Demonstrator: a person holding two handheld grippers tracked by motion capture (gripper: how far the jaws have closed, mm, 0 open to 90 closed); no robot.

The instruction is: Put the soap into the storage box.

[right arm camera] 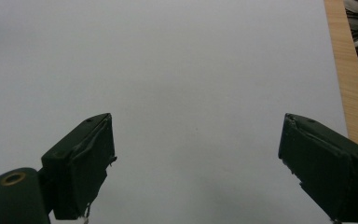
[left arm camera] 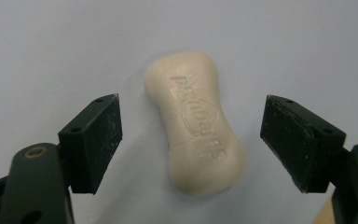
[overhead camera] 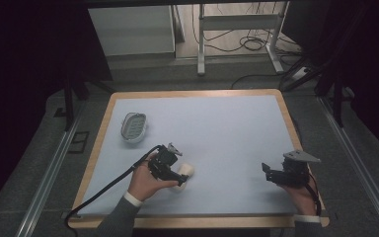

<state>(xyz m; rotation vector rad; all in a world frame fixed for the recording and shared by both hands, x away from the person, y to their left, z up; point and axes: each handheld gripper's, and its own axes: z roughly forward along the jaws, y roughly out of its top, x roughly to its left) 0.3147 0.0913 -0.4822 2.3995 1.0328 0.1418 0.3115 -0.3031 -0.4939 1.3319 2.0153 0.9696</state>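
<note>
A cream bar of soap (left arm camera: 196,126) with embossed lettering lies on the pale blue mat (left arm camera: 51,46). My left gripper (left arm camera: 196,140) is open, with one jaw on each side of the bar and clear gaps between pads and soap. From above, the soap (overhead camera: 186,172) sits just right of the left gripper (overhead camera: 178,176), near the front middle of the table. A grey-white soap dish (overhead camera: 133,127) with a ribbed insert stands at the left. My right gripper (overhead camera: 266,171) hovers open over bare mat at the front right, jaws (right arm camera: 196,158) wide apart with nothing between them.
The mat (overhead camera: 217,133) lies on a table with a wooden rim (overhead camera: 96,148); that rim (right arm camera: 349,88) runs close to the right gripper. A black cable (overhead camera: 108,185) trails from the left gripper over the front left edge. Beyond the table are floor, cables and a metal frame (overhead camera: 237,29).
</note>
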